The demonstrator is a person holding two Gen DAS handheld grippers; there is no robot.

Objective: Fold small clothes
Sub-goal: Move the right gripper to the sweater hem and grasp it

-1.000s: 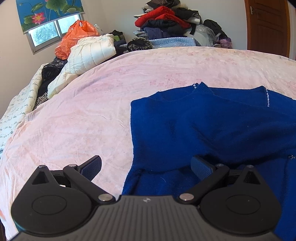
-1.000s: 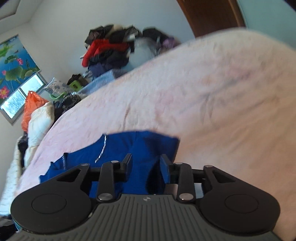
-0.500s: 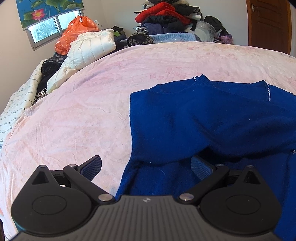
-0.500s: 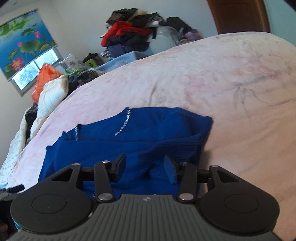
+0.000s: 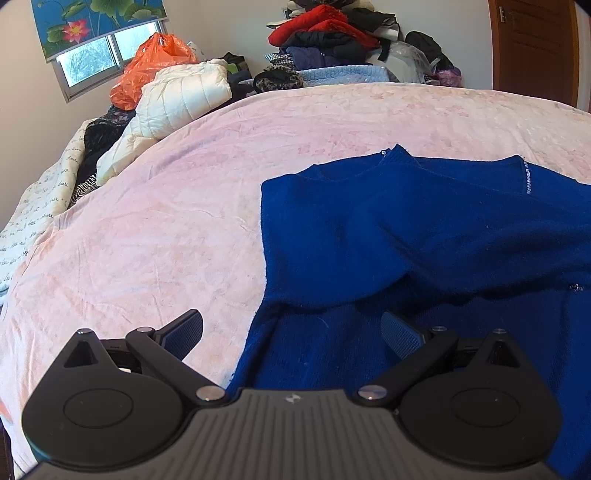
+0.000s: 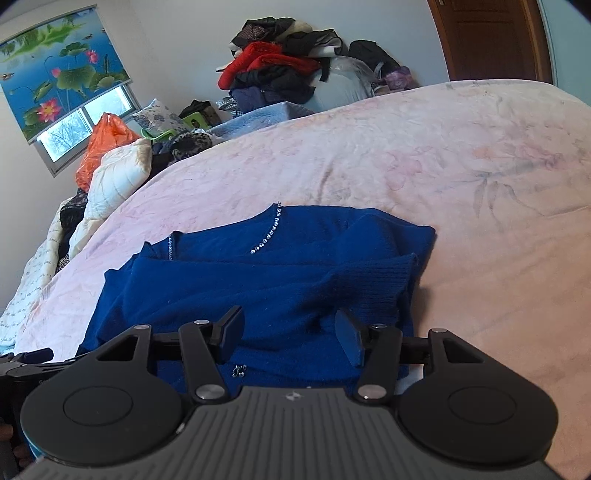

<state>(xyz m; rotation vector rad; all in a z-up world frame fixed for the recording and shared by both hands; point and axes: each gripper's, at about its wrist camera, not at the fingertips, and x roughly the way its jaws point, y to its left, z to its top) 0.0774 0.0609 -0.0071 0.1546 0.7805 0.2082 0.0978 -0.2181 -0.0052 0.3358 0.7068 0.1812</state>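
Note:
A small dark blue knit sweater (image 5: pixel 424 236) (image 6: pixel 266 288) with a line of rhinestones lies on the pink bedspread (image 5: pixel 147 236) (image 6: pixel 461 177), both sleeves folded in across its body. My left gripper (image 5: pixel 291 332) hovers open over the sweater's lower left edge, with nothing between its pads. My right gripper (image 6: pixel 290 332) hangs open above the sweater's lower right part, just short of the ribbed cuff (image 6: pixel 384 280); nothing is gripped. The tip of the left gripper (image 6: pixel 22 363) shows at the left edge of the right wrist view.
A white puffer jacket (image 5: pixel 177 99) and an orange plastic bag (image 5: pixel 151 62) lie along the bed's left side. A heap of clothes (image 5: pixel 332 33) is stacked against the far wall. A wooden door (image 5: pixel 532 48) stands at the far right. Bare bedspread stretches left and right of the sweater.
My right gripper opened, let go of the sleeve and drew back, leaving the cuff folded on the sweater. The left gripper stayed open and barely shifted.

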